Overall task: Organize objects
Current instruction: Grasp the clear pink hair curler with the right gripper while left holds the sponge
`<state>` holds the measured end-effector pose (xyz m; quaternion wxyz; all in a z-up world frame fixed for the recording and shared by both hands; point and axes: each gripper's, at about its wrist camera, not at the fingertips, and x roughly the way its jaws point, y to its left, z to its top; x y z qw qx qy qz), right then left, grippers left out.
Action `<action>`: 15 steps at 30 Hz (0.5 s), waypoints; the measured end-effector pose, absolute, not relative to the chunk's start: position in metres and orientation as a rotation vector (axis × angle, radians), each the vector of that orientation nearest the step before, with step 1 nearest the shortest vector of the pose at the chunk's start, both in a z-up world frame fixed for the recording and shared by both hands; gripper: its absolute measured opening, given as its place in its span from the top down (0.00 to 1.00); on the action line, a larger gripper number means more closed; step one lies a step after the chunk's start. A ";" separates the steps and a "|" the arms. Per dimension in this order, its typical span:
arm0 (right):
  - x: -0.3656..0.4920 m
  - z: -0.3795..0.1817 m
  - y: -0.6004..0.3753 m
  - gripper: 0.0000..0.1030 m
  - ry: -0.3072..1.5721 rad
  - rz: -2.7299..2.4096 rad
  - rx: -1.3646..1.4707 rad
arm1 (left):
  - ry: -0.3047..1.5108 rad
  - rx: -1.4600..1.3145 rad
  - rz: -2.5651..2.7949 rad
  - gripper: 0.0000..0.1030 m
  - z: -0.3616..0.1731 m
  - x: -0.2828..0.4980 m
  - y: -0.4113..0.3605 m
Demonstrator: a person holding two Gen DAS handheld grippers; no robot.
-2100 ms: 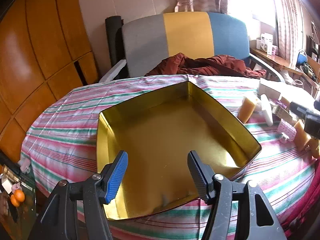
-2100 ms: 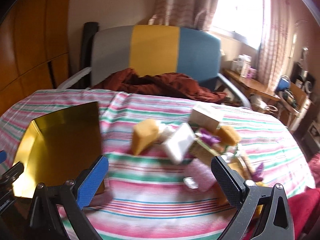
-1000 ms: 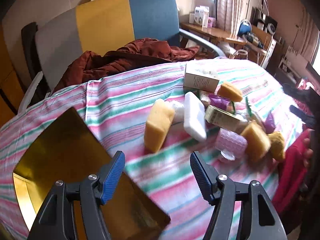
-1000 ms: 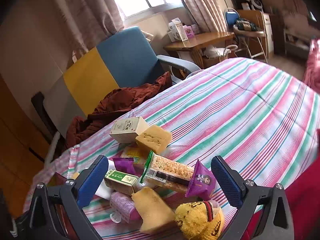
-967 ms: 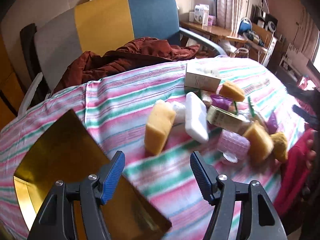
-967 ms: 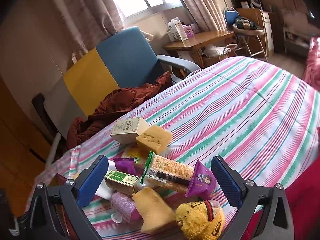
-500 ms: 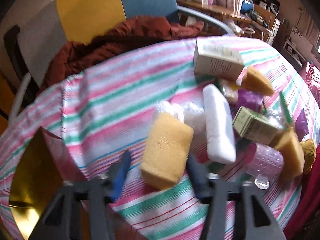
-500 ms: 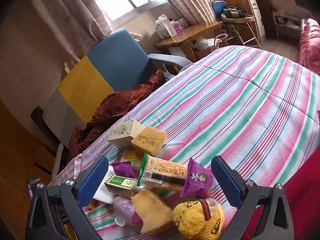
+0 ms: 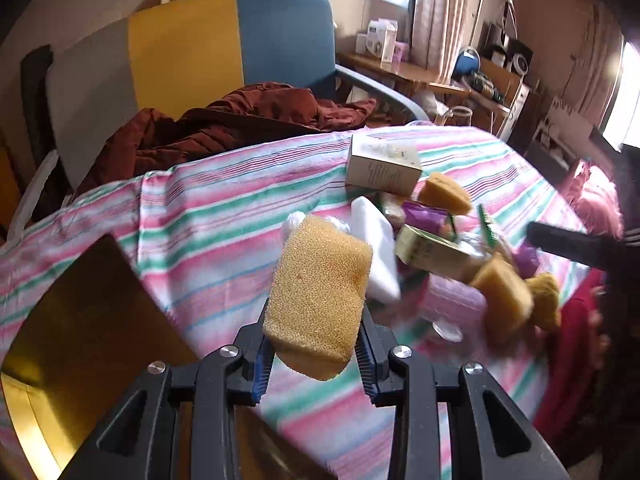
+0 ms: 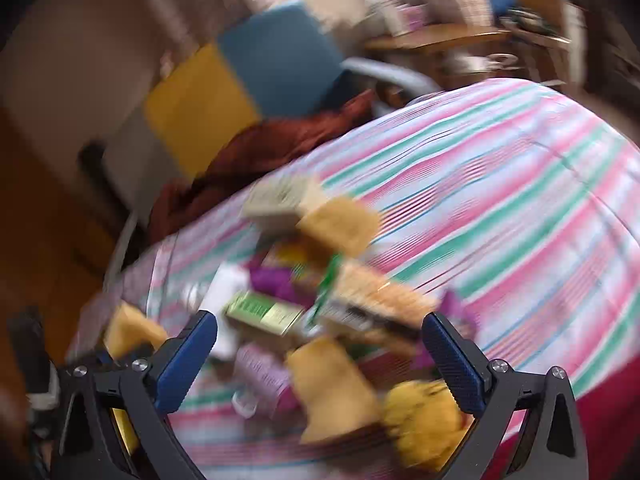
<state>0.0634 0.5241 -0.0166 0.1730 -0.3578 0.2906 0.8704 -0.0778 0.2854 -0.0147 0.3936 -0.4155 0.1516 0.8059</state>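
In the left wrist view we see a yellow sponge (image 9: 318, 300), a coarse-pored rectangular block with rounded corners, standing on end and leaning slightly to the right. It sits squarely between the pads of the left gripper (image 9: 316, 360), whose jaws are drawn in tight against its lower sides, so the sponge is gripped and appears to be held clear of the striped tablecloth (image 9: 224, 216). To the left below lies an open gold tin (image 9: 80, 320), and to the right a heap of things: a white bar (image 9: 378, 248), a green-and-gold carton (image 9: 432, 252), a pale box (image 9: 382, 168), more yellow sponges and a pink ribbed cup (image 9: 452, 304). Behind the table stands a chair (image 9: 188, 48) in grey, yellow and blue with a dark red jacket (image 9: 240, 120) thrown over it, and curtains and a cluttered desk fill the back. In the right wrist view, which is badly blurred, we see the right gripper (image 10: 320, 360) with its blue pads spread wide and nothing pressed between them; the heap lies beyond and between the fingers, untouched as far as we can tell. The held sponge shows at the left edge in the other gripper. The same pink, green and white cloth covers the table.
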 end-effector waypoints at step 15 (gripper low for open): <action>-0.004 -0.057 0.437 0.25 0.254 2.607 -1.549 | 0.192 -1.067 2.081 0.66 0.010 -0.035 0.197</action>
